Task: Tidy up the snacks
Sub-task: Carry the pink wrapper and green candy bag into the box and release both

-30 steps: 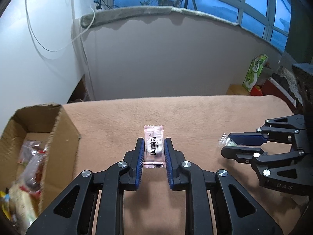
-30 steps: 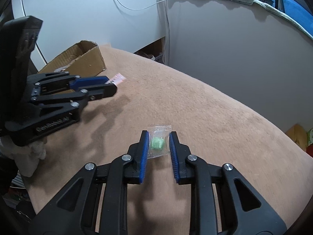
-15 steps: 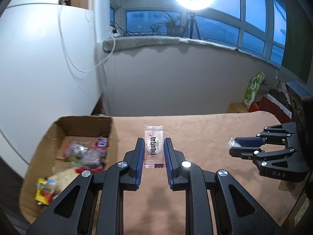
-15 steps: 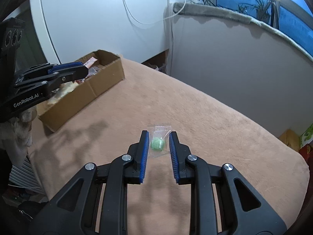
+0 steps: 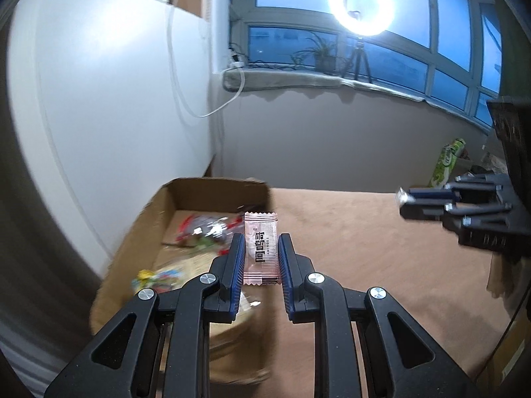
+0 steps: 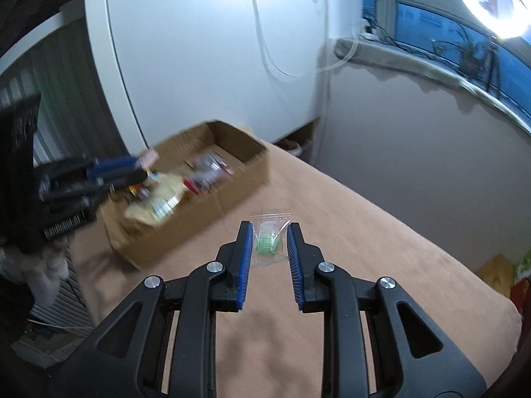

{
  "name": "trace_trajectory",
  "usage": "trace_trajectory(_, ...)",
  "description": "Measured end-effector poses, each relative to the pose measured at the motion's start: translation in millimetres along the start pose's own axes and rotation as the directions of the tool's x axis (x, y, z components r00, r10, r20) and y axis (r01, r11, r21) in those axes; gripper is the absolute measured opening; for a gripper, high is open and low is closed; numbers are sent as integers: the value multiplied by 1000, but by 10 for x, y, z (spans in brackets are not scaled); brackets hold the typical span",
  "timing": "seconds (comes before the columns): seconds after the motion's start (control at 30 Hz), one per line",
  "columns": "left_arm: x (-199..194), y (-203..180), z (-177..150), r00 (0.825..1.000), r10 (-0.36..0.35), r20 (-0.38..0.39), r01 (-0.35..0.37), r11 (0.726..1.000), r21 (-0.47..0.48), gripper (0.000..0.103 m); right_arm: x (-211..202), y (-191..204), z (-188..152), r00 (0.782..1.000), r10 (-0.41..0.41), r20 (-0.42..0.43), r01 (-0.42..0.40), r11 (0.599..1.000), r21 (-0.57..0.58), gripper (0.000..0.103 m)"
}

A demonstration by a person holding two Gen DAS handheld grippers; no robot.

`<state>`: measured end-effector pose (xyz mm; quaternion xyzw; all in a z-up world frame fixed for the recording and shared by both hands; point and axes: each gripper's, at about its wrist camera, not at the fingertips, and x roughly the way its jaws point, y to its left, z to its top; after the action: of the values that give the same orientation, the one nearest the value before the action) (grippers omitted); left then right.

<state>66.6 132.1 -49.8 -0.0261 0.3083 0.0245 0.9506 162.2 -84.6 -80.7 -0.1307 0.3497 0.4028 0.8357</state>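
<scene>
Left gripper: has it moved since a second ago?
Yes. The left gripper, clamping the pink packet, has moved toward the cardboard box, now over its edge.

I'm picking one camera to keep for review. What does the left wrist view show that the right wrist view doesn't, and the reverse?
Only the left wrist view shows the printing on the pink sachet held in the left tongs, and a green bag past the table's far edge.

Only the right wrist view shows the clear packet of green pieces held in the right tongs.

Both show the open cardboard box of snacks, the tan table cover, the ring light and the other tongs.
</scene>
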Motion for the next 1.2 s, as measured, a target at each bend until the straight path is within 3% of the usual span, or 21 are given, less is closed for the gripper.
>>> trace_trajectory(0.27, -1, 393, -137, 999, 43, -33, -45, 998, -51, 19, 505, 476, 376, 992, 122, -9, -122, 993, 0, 22)
trace_trajectory(0.6, 22, 713, -193, 995, 78, -56, -83, 991, -106, 19, 838, 915, 501, 989, 143, -42, -146, 987, -64, 23)
trace_trajectory(0.63, 20, 730, -192, 995, 79, -56, -85, 990, -109, 19, 837, 928, 508, 990, 137, -43, -139, 988, -68, 25)
trace_trajectory(0.73, 10, 754, -195, 995, 85, -52, -91, 989, -117, 28, 822, 934, 536, 991, 132, -28, -134, 989, -69, 57)
trace_trajectory(0.8, 6, 768, -189, 995, 88, -46, -93, 989, -118, 37, 780, 933, 548, 992, 126, -13, -126, 989, -72, 59)
trace_trajectory(1.1, -146, 724, -191, 995, 96, -19, -97, 986, -132, 38, 510, 861, 472, 995, 97, 21, -96, 995, -39, 59)
trace_trajectory(1.17, -221, 693, -192, 995, 100, -7, -100, 986, -135, 42, 419, 869, 430, 996, 84, 32, -82, 996, -41, 59)
trace_trajectory(1.2, -259, 678, -195, 994, 105, 1, -104, 985, -136, 48, 376, 874, 409, 996, 78, 39, -76, 996, -43, 59)
